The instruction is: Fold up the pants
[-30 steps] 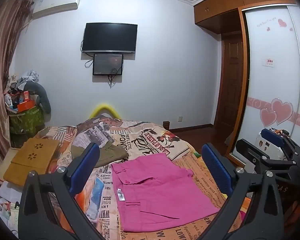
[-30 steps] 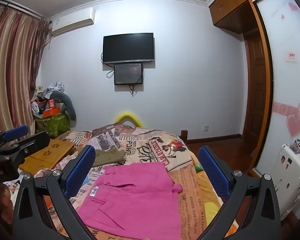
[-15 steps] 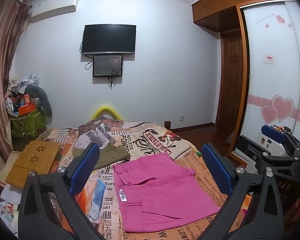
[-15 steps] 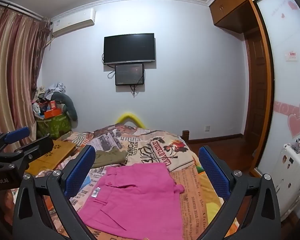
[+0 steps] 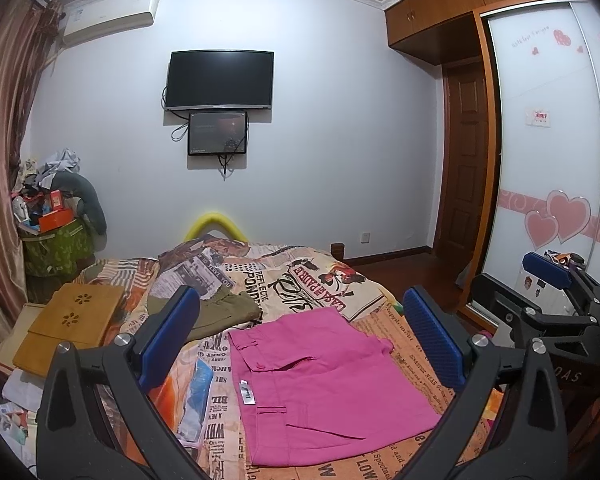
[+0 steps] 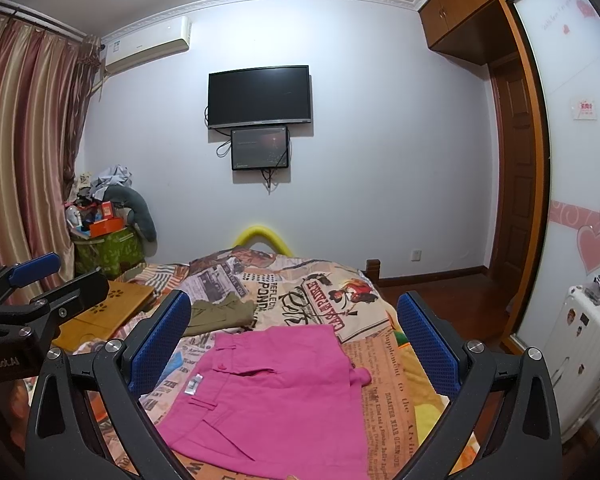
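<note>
Pink pants [image 5: 324, 384] [image 6: 276, 392] lie folded flat on the newspaper-print bedspread [image 5: 300, 276] [image 6: 300, 288], waistband and white label toward the left. My left gripper [image 5: 300, 340] hovers above them, open, with nothing between its blue pads. My right gripper [image 6: 294, 338] is also open and empty, held above the pants' near part. Each gripper appears at the edge of the other's view: the right gripper [image 5: 548, 276] at far right, the left gripper [image 6: 36, 270] at far left. A folded olive garment [image 5: 220, 312] [image 6: 220, 314] lies beyond the pink pants.
A wooden lap tray [image 5: 68, 328] [image 6: 104, 316] rests on the bed's left side. A cluttered green box [image 5: 56, 248] stands by the curtain. A white suitcase [image 6: 580, 360] and sliding wardrobe door [image 5: 548, 160] are on the right. A TV [image 5: 220, 80] hangs on the far wall.
Both grippers have risen and tilted slightly, so the pants sit a little lower in each view. The pants have not moved; both stay open.
</note>
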`<state>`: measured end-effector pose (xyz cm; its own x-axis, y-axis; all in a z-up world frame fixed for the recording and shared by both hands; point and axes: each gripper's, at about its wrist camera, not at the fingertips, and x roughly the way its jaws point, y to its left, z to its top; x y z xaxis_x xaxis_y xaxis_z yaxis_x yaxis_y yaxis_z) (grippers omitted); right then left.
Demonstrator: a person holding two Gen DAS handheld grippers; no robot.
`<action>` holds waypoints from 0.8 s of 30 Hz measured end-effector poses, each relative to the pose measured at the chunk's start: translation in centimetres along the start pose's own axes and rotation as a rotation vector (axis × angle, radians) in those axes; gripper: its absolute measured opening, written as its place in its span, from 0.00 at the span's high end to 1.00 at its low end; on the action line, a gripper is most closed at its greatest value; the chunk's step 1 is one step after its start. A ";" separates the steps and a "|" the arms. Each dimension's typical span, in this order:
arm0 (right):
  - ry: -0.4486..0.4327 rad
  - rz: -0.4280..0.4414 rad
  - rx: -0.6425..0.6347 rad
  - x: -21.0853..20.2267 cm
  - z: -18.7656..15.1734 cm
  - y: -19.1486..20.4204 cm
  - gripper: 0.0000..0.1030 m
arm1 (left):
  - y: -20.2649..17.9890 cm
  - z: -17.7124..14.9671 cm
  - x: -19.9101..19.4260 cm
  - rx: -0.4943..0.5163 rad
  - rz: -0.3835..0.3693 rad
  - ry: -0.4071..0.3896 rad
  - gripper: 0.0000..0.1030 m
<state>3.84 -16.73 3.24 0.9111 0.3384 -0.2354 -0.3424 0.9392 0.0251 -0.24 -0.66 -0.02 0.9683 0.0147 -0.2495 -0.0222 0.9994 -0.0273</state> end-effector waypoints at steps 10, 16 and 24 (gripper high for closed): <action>0.000 0.000 0.001 0.0 0.0 0.0 0.00 | 0.1 0.3 -0.2 -0.003 -0.002 0.000 0.00; 0.000 0.002 0.002 0.1 -0.1 -0.1 0.00 | 0.0 0.5 -0.1 -0.002 0.002 -0.003 0.00; 0.000 0.002 0.003 0.1 -0.1 -0.2 0.00 | -0.1 0.4 -0.1 -0.002 0.001 -0.001 0.00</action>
<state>4.00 -16.86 3.11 0.9102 0.3407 -0.2355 -0.3438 0.9386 0.0290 -0.19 -0.80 0.41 0.9685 0.0160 -0.2486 -0.0239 0.9993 -0.0290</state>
